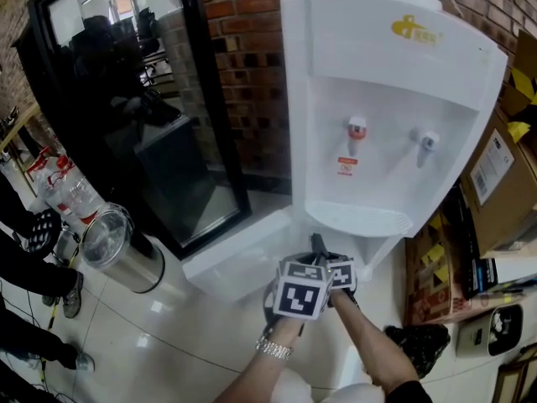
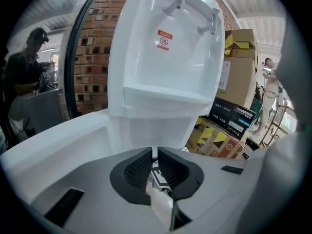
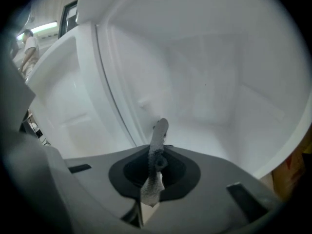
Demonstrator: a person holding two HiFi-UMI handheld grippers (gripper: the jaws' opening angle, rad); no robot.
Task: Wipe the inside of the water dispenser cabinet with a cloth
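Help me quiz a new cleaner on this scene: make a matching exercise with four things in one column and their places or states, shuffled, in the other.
Things
1. grey cloth
2. white cabinet door
3. shiny steel cylindrical bin
4. brown cardboard box

Places or states
A. far left, apart from the white water dispenser
B. right of the dispenser
C. swung open to the left
D. pinched by the right gripper

Pairs: 1-D, 2-C, 3-A, 4-B.
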